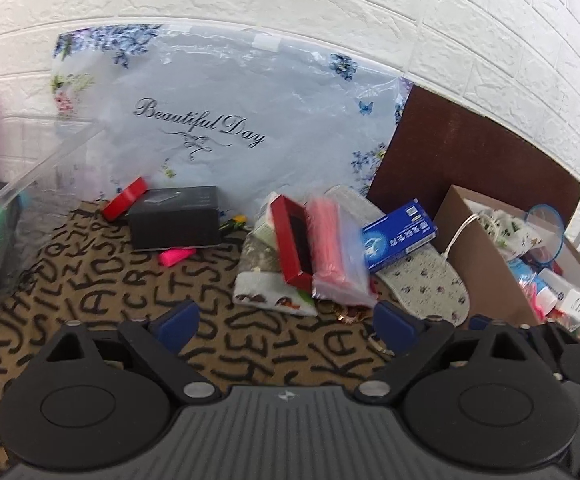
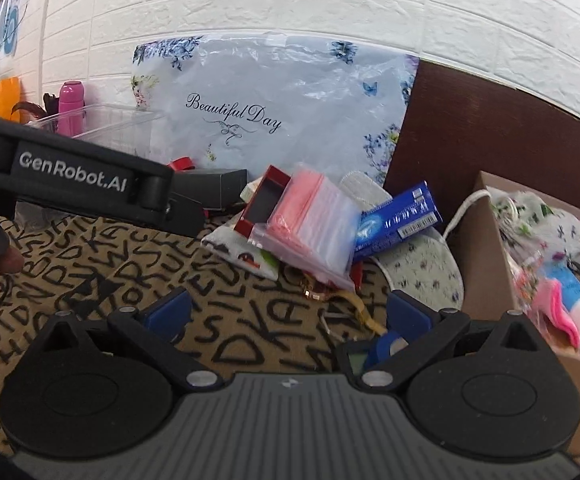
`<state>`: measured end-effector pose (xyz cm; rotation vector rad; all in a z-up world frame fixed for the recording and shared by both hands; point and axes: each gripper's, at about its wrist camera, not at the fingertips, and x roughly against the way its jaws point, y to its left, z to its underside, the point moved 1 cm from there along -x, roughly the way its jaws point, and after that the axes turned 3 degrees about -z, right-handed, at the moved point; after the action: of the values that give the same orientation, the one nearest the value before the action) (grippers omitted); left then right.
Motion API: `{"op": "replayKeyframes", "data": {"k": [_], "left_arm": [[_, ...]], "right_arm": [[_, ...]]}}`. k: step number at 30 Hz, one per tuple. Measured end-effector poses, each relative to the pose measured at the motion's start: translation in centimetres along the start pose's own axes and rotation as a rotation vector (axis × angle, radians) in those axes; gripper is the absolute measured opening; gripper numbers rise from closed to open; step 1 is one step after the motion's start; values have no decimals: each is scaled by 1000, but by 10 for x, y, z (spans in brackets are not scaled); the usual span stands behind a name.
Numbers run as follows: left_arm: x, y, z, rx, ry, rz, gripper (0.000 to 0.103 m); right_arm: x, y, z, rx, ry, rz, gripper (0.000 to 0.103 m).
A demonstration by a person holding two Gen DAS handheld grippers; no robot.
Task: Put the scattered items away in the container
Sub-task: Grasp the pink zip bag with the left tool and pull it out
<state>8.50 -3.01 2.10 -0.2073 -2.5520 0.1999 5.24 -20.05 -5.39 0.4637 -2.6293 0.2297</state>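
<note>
Left gripper [image 1: 286,326] seen w/ jaws apart, nothing held, above lettered mat [image 1: 102,280]. Pile ahead: red box [image 1: 292,240], pink zip bags [image 1: 336,248], blue carton [image 1: 400,234]; slipper [image 1: 426,280] partly buried. Cardboard box [image 1: 478,264] cut off at right.

Right wrist view: right gripper [image 2: 288,312] jaws apart, empty. Left unit's body hides black box [image 2: 222,180] in part. Cardboard box [image 2: 486,264] contents blurred.
</note>
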Motion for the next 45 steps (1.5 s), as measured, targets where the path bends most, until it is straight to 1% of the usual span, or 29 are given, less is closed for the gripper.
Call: {"op": "replayKeyframes", "data": {"k": [3,6,8,10,11,12,13,15,17,20,24,27,29,30,31,32,33,34,35,36,37,38,39,41,45], "left_arm": [[-12,-6,-18,-14,-25,62,92],[-30,-14,-36,-46,-45,103,86],[-47,-17,-45,-59,-34,118,80],[-66,-19,-52,-58,-13,130,77],[-76,-19,-55,-59,2,138,75],[-86,-20,-56,-60,16,140,74],[-95,-20,-56,-62,30,138,71],[-112,-18,-57,-61,60,128,69],[-125,-16,-56,-61,75,131,64],[-140,-13,-56,-56,93,127,62],[-149,-12,-55,-75,85,132,59],[-155,-16,-54,-100,91,145,53],[-160,-16,-51,-99,106,140,47],[-161,-15,-50,-92,103,138,47],[-159,-15,-49,-84,99,139,44],[-157,-14,-48,-75,95,143,40],[-154,-13,-47,-68,89,143,39],[-152,-13,-46,-63,87,142,35],[-149,-14,-46,-60,83,141,33],[-145,-16,-45,-54,78,142,32],[-141,-17,-44,-50,76,140,30],[-136,-19,-43,-47,76,140,26],[-131,-20,-42,-40,75,139,26],[-119,-20,-37,-20,76,141,23],[-88,-25,-23,10,82,172,19]], "right_arm": [[-18,-5,-10,-4,-21,17,101],[-36,-14,-19,-37,-46,40,101],[-47,-20,-24,-53,-61,56,100],[-58,-25,-28,-66,-65,56,100],[-64,-28,-30,-74,-67,55,94],[-70,-31,-32,-83,-68,56,87],[-76,-34,-33,-96,-61,57,86],[-89,-40,-35,-137,-47,48,86],[-100,-46,-34,-179,-37,19,86],[-116,-49,-31,-195,-19,11,86],[-131,-53,-26,-225,-15,-31,86],[-139,-52,-25,-231,-11,-46,86],[-144,-52,-24,-229,1,-45,86],[-146,-51,-23,-217,3,-40,84],[-146,-50,-23,-206,6,-41,82],[-145,-50,-23,-205,9,-45,77],[-142,-50,-23,-206,12,-51,71],[-140,-51,-23,-212,10,-58,69],[-137,-52,-23,-214,8,-61,61],[-132,-50,-24,-203,1,-65,49],[-128,-46,-25,-182,-6,-73,44],[-123,-42,-26,-159,-11,-73,34],[-118,-37,-26,-132,-18,-79,27],[-109,-30,-26,-101,-17,-84,23],[-89,-26,-18,-117,4,-99,21]]}}
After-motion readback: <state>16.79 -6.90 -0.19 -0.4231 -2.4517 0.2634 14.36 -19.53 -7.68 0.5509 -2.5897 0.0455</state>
